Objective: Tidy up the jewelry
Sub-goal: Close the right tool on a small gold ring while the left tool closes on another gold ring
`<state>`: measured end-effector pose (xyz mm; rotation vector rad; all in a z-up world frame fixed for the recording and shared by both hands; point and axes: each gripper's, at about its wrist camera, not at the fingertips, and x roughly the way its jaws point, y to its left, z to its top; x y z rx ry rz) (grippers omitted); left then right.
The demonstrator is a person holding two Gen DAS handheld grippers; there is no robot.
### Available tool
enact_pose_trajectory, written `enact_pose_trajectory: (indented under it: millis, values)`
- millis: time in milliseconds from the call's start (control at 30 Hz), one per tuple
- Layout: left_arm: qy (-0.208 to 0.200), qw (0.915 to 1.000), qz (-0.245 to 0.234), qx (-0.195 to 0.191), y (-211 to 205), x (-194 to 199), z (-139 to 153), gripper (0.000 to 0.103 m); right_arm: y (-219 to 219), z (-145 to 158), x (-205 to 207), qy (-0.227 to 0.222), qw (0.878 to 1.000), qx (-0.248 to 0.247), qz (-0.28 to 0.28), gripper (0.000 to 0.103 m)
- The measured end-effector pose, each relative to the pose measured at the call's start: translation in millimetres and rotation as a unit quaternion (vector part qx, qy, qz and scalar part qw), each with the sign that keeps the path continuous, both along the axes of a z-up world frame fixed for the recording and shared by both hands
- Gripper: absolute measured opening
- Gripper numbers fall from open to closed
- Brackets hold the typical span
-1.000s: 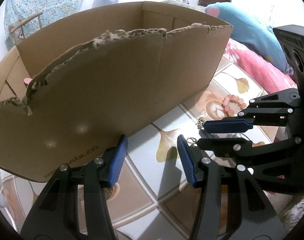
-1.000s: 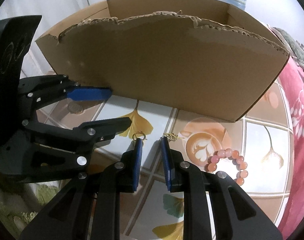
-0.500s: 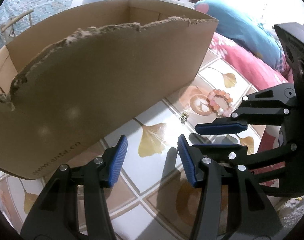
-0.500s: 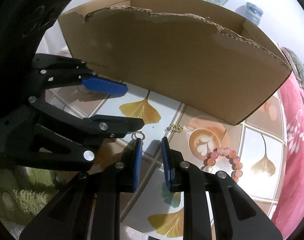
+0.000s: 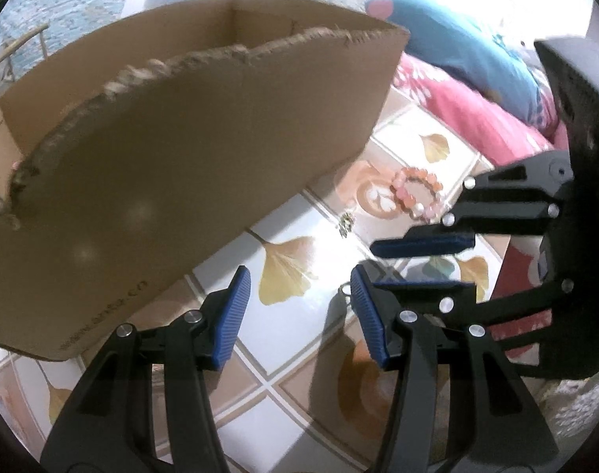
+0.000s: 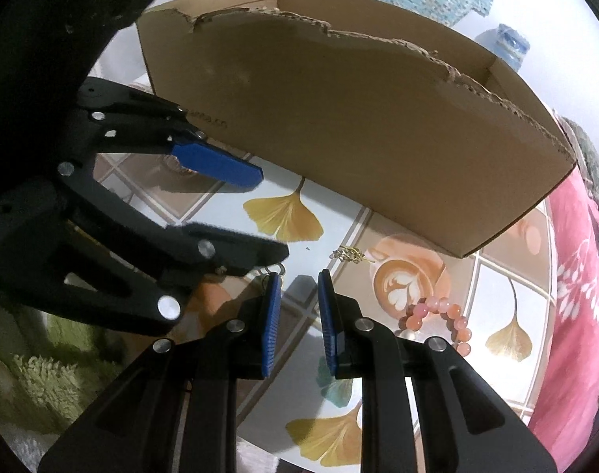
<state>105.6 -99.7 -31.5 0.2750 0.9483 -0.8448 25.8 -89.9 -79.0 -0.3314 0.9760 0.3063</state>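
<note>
1. Both views have swung over the last second: the cardboard box now sits further off to the side in each, and the table between the two tools fills more of the frame.
2. Right gripper: jaws narrow but parted, nothing visibly between the pads; same gap as before. A small ring earring lies just at the tip of its left finger; contact cannot be told.
3. Left gripper: jaws wide, empty, unchanged.
4. Gold chain piece lies on the table near the box wall; pink bead bracelet rests beside the latte-art tile, apart from both tools.
5. Judgement: no piece has been lifted yet; the repositioning lines the right tool up on the earring, probably the first pick.
</note>
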Motion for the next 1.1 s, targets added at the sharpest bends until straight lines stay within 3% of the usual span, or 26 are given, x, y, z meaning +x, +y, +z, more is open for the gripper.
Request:
enact_pose_trajectory:
  millis: [133,467,767,1100]
  values:
    - [0.001,0.9999,-0.013,0.003,-2,-1,-1,0.051,2,1,-2,0.000,1.000,-0.009,0.011,0.020]
    - [-0.041,0.9976,-0.025,0.050,-18,-9,-5,0.051,-7,6,-4,0.002,1.000,-0.016,0.008,0.020]
    - [-0.045,0.9976,-0.006,0.052,-18,-10,-6,0.052,-10,8,-7,0.005,0.999,-0.023,-0.022,0.020]
    - [-0.054,0.9979,0.011,0.035,5,-18,3,0.052,-32,19,-6,0.017,0.996,0.074,-0.042,0.020]
